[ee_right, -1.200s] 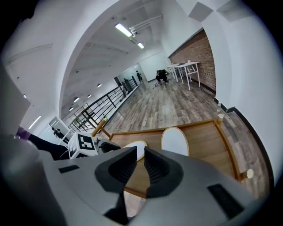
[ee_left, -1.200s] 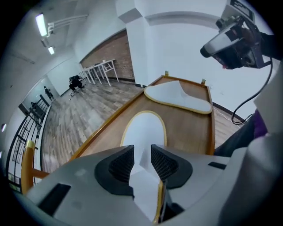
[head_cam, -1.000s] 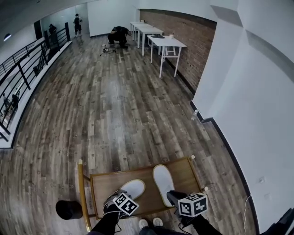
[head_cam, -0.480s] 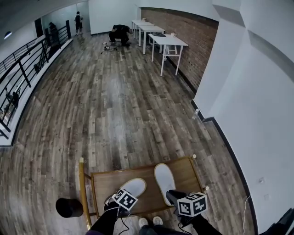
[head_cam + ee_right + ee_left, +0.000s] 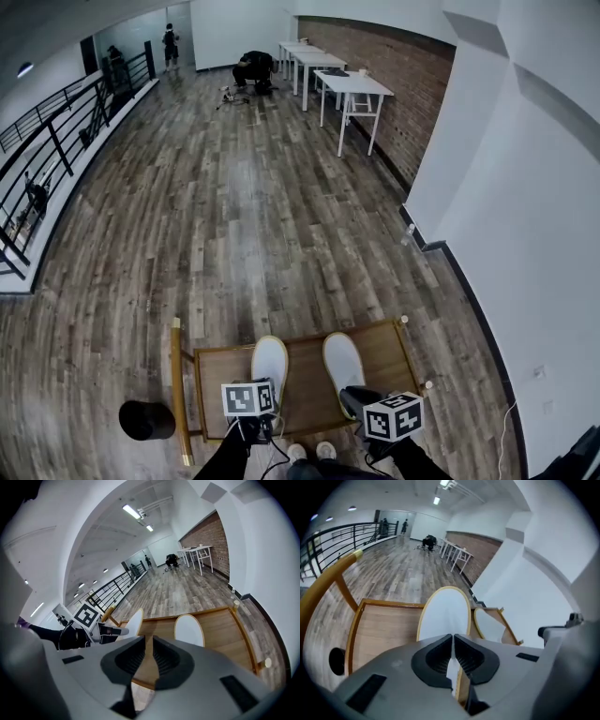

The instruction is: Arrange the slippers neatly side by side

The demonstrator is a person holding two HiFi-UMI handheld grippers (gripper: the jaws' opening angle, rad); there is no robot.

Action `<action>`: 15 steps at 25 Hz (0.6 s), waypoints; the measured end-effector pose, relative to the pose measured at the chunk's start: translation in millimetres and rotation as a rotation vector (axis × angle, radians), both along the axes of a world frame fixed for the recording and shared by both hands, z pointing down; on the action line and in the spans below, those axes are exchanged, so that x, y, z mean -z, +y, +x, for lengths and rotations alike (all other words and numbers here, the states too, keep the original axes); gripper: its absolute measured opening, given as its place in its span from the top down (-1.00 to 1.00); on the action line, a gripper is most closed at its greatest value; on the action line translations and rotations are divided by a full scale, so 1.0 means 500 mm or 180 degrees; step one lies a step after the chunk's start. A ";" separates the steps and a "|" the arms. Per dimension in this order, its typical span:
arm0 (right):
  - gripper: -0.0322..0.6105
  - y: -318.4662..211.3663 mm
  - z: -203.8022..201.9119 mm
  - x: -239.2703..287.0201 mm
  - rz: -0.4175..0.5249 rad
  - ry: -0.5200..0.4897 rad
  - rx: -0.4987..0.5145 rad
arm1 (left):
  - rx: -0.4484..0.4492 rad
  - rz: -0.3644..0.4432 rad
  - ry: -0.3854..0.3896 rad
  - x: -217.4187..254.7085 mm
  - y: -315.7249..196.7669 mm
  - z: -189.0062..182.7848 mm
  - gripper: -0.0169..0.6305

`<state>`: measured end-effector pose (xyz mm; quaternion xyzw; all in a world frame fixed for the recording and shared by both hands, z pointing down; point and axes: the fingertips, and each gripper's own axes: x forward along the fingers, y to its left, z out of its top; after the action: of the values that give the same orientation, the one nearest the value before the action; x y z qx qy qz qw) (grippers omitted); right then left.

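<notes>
Two white slippers lie on a wooden tray (image 5: pixel 305 382) right in front of the person. Both toes point away from the person. The left slipper (image 5: pixel 269 359) and the right slipper (image 5: pixel 342 361) are side by side, with a strip of bare wood between them. Their toes look about level, so the pair looks nearly neat.

The left gripper (image 5: pixel 453 641) has its two jaws pressed together on the heel edge of the left slipper. A thin bit of that edge shows between the jaws. It probably holds the heel because from there the whole slipper can be turned and slid, like steering with a handle. It is hard to tell if the heel is lifted a little or flat on the tray.

The right gripper (image 5: pixel 146 644) sits just behind the heel of the right slipper. Its jaws are almost together, with only a thin gap, and nothing is in them. Only the wood of the tray shows through the gap. It seems to wait close by because its slipper looks to be in a good spot.

What is left is likely small: let go of the heel gently, so the slipper does not get pulled crooked.
</notes>
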<state>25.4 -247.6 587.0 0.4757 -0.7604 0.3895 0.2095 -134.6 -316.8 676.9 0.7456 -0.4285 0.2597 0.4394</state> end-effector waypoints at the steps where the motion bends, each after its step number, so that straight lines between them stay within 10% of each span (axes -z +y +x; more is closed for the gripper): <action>1: 0.74 0.000 -0.005 0.001 0.0005 0.0001 0.0017 | 0.0154 -0.0003 0.0115 0.008 -0.006 0.001 0.91; 8: 0.74 0.001 -0.014 0.001 0.0012 -0.0015 0.0057 | 0.0840 -0.0249 0.0219 -0.023 -0.008 0.023 0.91; 15: 0.74 0.006 -0.014 -0.002 -0.0021 -0.0014 0.0073 | 0.0859 -0.0447 0.0047 -0.084 0.000 0.052 0.91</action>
<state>18.6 -244.7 588.2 0.4654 -0.7649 0.3906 0.2137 -108.7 -317.0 718.9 0.6505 -0.5024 0.2222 0.5244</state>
